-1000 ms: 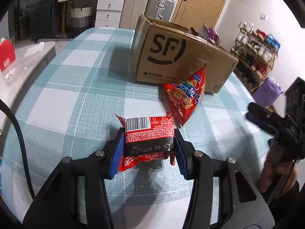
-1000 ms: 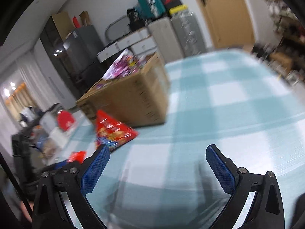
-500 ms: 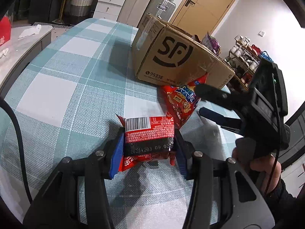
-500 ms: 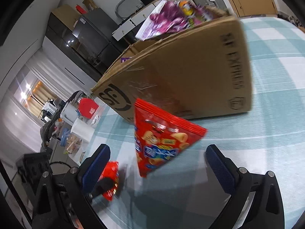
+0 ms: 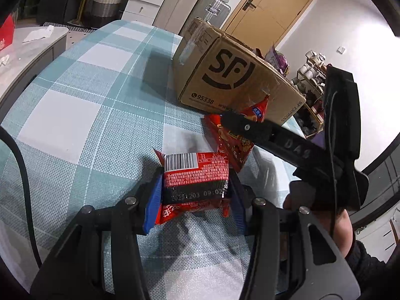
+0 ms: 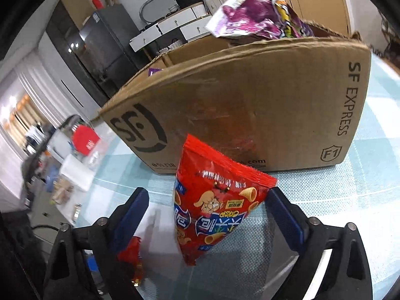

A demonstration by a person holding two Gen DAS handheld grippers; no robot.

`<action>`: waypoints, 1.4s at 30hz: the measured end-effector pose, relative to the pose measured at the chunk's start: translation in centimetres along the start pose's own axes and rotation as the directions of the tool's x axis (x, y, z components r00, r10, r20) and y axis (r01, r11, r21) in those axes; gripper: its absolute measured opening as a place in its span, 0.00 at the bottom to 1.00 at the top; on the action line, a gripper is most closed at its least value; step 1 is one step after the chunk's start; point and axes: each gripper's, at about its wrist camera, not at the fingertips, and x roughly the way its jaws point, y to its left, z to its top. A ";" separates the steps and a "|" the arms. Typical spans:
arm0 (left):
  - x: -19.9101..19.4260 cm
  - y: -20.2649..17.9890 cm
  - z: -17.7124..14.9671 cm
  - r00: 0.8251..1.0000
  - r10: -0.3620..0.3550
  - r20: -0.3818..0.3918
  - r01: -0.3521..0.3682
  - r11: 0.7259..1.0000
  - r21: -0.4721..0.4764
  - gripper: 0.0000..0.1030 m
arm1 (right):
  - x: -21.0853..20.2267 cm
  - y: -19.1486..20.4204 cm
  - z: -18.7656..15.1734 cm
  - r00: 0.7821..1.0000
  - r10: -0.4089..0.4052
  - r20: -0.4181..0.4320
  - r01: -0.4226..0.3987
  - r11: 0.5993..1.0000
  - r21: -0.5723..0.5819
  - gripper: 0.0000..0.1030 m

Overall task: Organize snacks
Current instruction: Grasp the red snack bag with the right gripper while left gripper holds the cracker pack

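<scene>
We note a surface [image 5: 75,105] covered in a teal-and-white checked cloth, with drawers, suitcases and a wooden door behind it. At the left of the left wrist view, the left claw [image 5: 193,197] is clamped on a small red packet [image 5: 195,175] with a barcode on its upper face; both blue pads press its sides. Just beyond it to the right, a red snack bag [image 6: 215,207] leans upright against the side wall of an open cardboard box [image 5: 232,80] printed with "SF". Purple packets [image 6: 252,17] rise above the box rim. The right claw [image 6: 207,212] straddles the red snack bag; its jaws have just been closing. The right pad sits at the bag's edge, whether touching we cannot tell, while the left pad stands clear of it, so the bag is not gripped. At far right, a hand [image 5: 335,225] grips the right claw's handle.
</scene>
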 end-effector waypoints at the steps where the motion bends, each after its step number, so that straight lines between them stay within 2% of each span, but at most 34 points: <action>1: 0.0 0.0 0.0 1.000 0.000 0.000 0.000 1.000 0.000 0.44 | 0.0 0.0 0.0 1.000 -0.009 0.000 0.009 1.000 -0.008 0.75; 4: 0.0 0.0 0.0 1.000 -0.001 0.000 0.001 1.000 -0.001 0.44 | -0.1 -0.5 0.0 1.000 0.001 0.001 -0.001 1.000 -0.002 0.60; 8: 0.0 0.0 0.1 1.000 -0.002 0.000 0.002 1.000 -0.003 0.44 | -0.7 -1.7 -0.3 0.999 0.033 0.016 -0.034 0.999 0.033 0.54; 13: 0.1 0.1 0.1 1.000 0.000 0.000 0.000 1.000 -0.002 0.44 | -1.6 -1.6 -1.2 0.998 0.057 0.030 -0.057 0.998 0.004 0.44; 17: 0.1 0.0 0.1 1.000 0.000 0.000 0.000 1.000 -0.002 0.44 | -2.8 -1.9 -1.3 0.996 0.081 0.027 -0.080 0.997 -0.020 0.40; 22: 0.1 0.0 0.1 1.000 -0.001 0.000 0.001 1.000 -0.002 0.44 | -3.3 -2.9 -1.2 0.992 0.124 0.015 -0.124 0.992 0.016 0.37; 31: 0.1 0.1 0.1 1.000 -0.005 0.001 0.005 1.000 -0.005 0.44 | -3.5 -2.2 -0.9 0.995 0.100 0.001 -0.100 0.994 -0.039 0.37; 35: 0.1 0.1 0.1 1.000 -0.006 0.001 0.006 1.000 -0.006 0.44 | -3.4 -2.2 -0.9 0.991 0.134 -0.003 -0.134 0.991 -0.023 0.35; 38: 0.1 0.1 0.1 1.000 -0.006 0.001 0.006 1.000 -0.005 0.44 | -4.1 -2.1 -1.0 0.988 0.154 0.006 -0.154 0.988 -0.026 0.32; 41: 0.1 0.1 0.1 1.000 -0.005 0.001 0.005 1.000 -0.005 0.44 | -5.1 -2.2 -0.9 0.983 0.181 0.017 -0.181 0.983 -0.023 0.24; 42: 0.1 0.1 0.1 1.000 -0.005 0.001 0.005 1.000 -0.005 0.44 | -5.4 -2.2 -0.9 0.981 0.193 0.017 -0.192 0.981 -0.020 0.16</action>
